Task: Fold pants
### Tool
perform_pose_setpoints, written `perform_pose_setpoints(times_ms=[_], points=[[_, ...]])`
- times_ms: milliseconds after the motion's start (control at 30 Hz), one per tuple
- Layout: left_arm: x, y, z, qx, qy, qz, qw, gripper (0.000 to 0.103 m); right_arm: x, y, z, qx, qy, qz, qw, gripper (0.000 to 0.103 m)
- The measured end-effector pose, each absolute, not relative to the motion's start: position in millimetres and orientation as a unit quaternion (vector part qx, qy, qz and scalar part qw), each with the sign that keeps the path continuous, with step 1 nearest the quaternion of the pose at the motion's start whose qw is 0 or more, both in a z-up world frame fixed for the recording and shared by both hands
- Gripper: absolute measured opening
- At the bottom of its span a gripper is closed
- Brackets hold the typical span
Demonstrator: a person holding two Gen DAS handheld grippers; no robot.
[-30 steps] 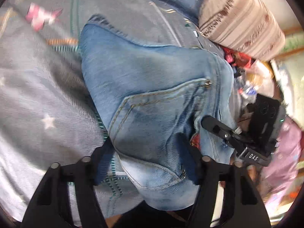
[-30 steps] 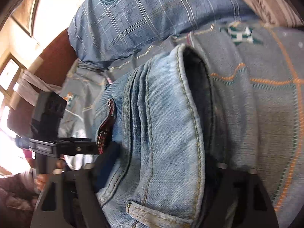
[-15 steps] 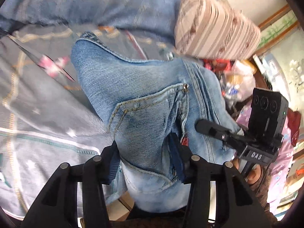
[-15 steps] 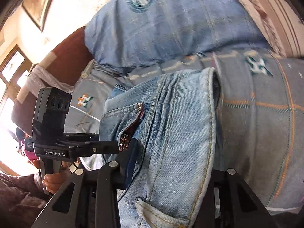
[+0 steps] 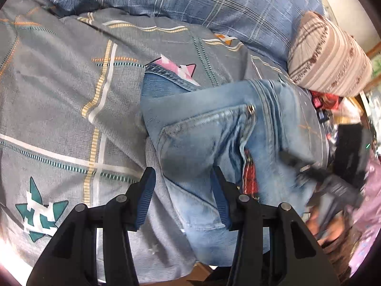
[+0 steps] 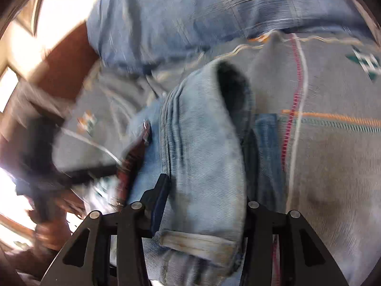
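Left wrist view: grey quilt point(image 5: 59, 109), blue plaid pillow point(image 5: 214, 2) at 12, striped cushion point(image 5: 328, 54) at 2. Jeans point(image 5: 202, 138) folded on quilt, centre. Left gripper point(image 5: 183, 190) has just closed, clamped on waistband. Right gripper point(image 6: 204, 205) reopening slightly, clamped on jeans' edge.

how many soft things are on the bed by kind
jeans: 1
patterned grey bedsheet: 1
blue plaid pillow or duvet: 1
striped beige cushion: 1
total: 4
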State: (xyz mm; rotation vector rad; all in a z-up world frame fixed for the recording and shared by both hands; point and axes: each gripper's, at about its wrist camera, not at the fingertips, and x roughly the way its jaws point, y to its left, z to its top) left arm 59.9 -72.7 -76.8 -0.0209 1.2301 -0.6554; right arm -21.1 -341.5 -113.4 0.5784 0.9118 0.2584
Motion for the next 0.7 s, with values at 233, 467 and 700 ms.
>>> perform_pose_setpoints(times_ms=[233,467,700], points=[[51,-81,-79,0.002,0.565,-0.332,0.756,0.055,-46,-368,-108,0.297,0.420,0.122,0.849,0.084],[59,-65,-98,-0.058,0.608,-0.328,0.721,0.074,-37,-365,-134,0.331,0.442,0.149,0.820,0.090],[63,-65,-115,-0.116,0.634,-0.322,0.694,0.080,-31,-352,-137,0.318,0.452,0.164,0.817,0.103]])
